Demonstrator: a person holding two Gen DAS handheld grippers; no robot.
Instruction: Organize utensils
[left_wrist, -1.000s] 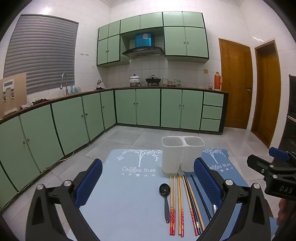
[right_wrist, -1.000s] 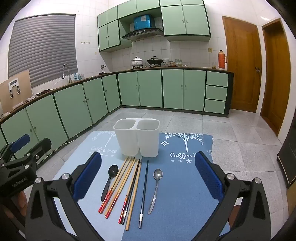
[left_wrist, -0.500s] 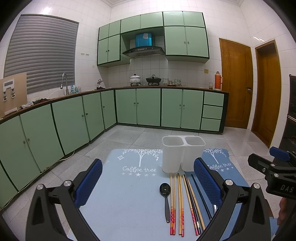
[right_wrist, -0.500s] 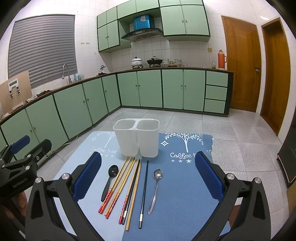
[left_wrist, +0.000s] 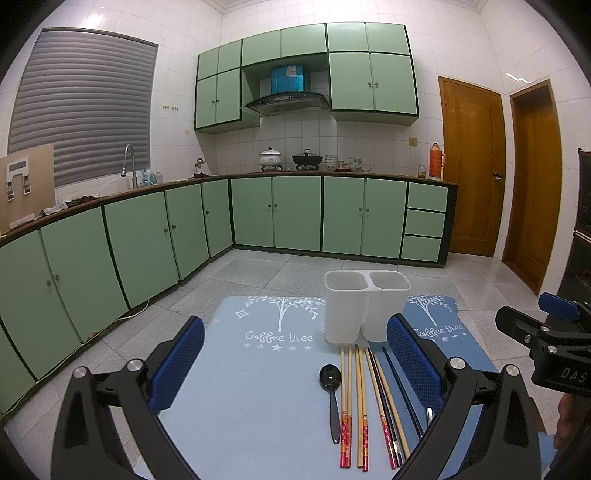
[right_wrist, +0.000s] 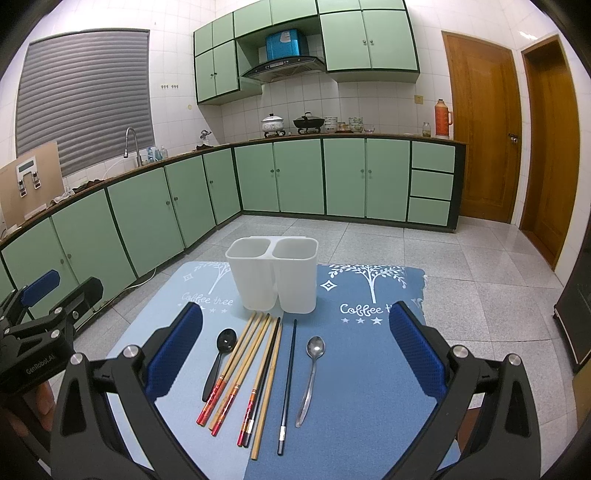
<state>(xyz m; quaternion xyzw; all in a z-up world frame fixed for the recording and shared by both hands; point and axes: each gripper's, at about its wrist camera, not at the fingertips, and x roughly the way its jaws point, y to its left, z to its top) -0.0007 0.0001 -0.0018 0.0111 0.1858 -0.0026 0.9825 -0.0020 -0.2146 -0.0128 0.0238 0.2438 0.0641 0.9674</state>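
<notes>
White plastic, the two-compartment utensil holder (right_wrist: 275, 273) stood upright on the blue mats (right_wrist: 369, 369); chopsticks (right_wrist: 255, 369), a black spoon (right_wrist: 220, 358) and a metal spoon (right_wrist: 312, 373) lay just before it. The left gripper (left_wrist: 295, 363) and right gripper (right_wrist: 295, 352) hovered with fingers spread wide, gripping nothing.

Even, bright indoor light from overhead; soft shadows. Glare on wall tiles (left_wrist: 517, 79) upper right. Sharp focus. Strong fisheye bending, black vignette at corners.
</notes>
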